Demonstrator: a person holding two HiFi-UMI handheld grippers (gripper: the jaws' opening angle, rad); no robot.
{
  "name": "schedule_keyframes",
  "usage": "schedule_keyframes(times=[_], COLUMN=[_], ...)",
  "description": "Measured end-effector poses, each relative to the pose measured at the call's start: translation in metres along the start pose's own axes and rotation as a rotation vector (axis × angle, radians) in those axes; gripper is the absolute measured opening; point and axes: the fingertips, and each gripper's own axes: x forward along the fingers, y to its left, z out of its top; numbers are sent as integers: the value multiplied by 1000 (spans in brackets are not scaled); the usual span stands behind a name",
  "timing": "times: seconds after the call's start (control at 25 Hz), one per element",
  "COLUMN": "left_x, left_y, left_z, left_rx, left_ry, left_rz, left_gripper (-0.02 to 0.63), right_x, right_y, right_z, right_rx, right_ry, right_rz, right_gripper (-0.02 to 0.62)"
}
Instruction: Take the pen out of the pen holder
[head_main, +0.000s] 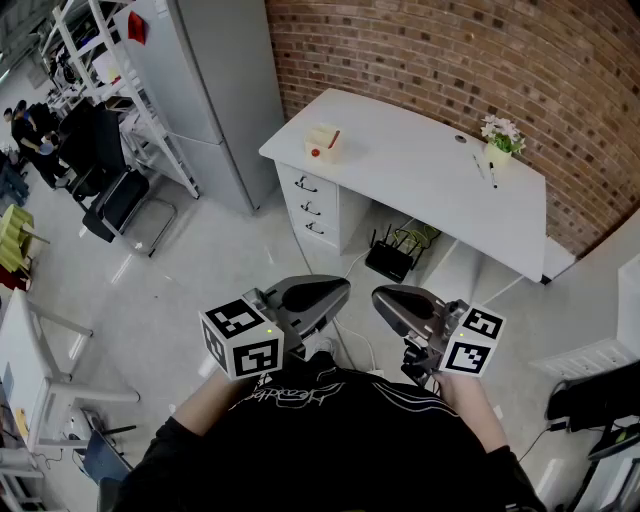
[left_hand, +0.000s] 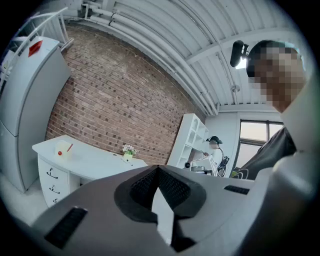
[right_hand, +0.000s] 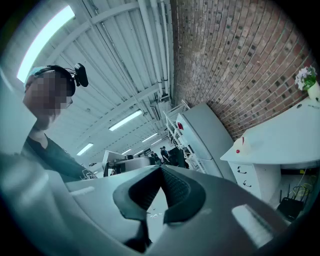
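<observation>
1. The left gripper (left_hand: 158, 172) has its jaws closed tip to tip, with nothing between them.
2. The right gripper (right_hand: 161, 172) is the same: jaws together and empty.
3. In the head view both are held just in front of the person's (head_main: 330, 440) chest. The left gripper (head_main: 333, 291) and right gripper (head_main: 386, 297) point their tips towards each other, near but apart.
4. They hang over the bare floor (head_main: 210, 270), well apart from the white desk (head_main: 420, 175).
5. The holder (head_main: 322, 145), a pale box with a red dot on its front, sits on the desk's left end near the corner, above the drawers (head_main: 308, 205).
6. The pen (head_main: 334, 137), red, stands tilted in the holder with its top leaning right. Neither gripper is near it.
7. At the desk's far right end is a flower pot (head_main: 500, 142). Two thin dark items lie beside it, too small to tell what they are.
8. A black router (head_main: 390, 258) sits under the desk.
9. A brick wall (head_main: 450, 60) is behind the desk, and a grey cabinet (head_main: 215, 90) stands to its left.
</observation>
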Motion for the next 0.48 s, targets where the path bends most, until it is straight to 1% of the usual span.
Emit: schedule_keyframes(times=[0.28, 0.48], left_x=[1, -1], left_y=[6, 15], left_z=[-5, -7], left_rx=[-21, -9], left_ry=[11, 22], left_rz=[7, 23], left_gripper=[3, 3], right_x=[5, 16], right_y=[-5, -11], right_z=[0, -1], right_rx=[8, 18], right_ry=[6, 12], right_rz=[9, 13], right_gripper=[3, 3])
